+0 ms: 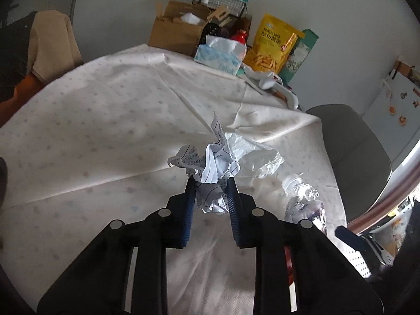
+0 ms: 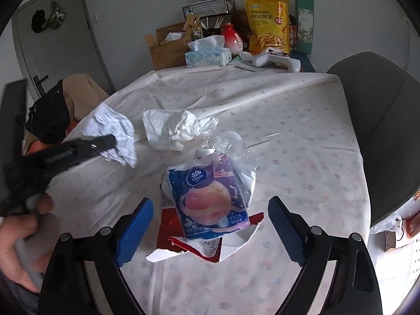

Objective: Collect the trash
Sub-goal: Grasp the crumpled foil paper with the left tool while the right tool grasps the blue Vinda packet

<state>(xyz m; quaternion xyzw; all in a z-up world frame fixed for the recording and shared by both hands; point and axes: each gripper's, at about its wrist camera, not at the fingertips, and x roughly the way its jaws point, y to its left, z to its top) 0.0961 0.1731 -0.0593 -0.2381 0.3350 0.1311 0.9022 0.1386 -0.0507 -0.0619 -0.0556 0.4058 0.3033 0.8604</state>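
My left gripper (image 1: 211, 183) is shut on a crumpled printed paper (image 1: 214, 162), held just above the tablecloth. The right wrist view shows that same paper (image 2: 115, 134) at the tip of the left gripper (image 2: 109, 140), with a person's hand (image 2: 21, 233) on its handle. My right gripper (image 2: 211, 204) stands open over a blue and purple tissue wrapper (image 2: 210, 199); its pads flank the wrapper without touching it. The wrapper lies on a torn red paper (image 2: 170, 225). A crushed clear bottle (image 2: 225, 141) and a crumpled white plastic bag (image 2: 178, 126) lie just beyond.
At the table's far end stand a cardboard box (image 2: 168, 47), a tissue box (image 2: 207, 56), a yellow snack bag (image 2: 267, 23), a white controller (image 2: 273, 59) and a wire basket. A grey chair (image 2: 380, 120) stands at the right edge. A chair with draped cloth sits at the left.
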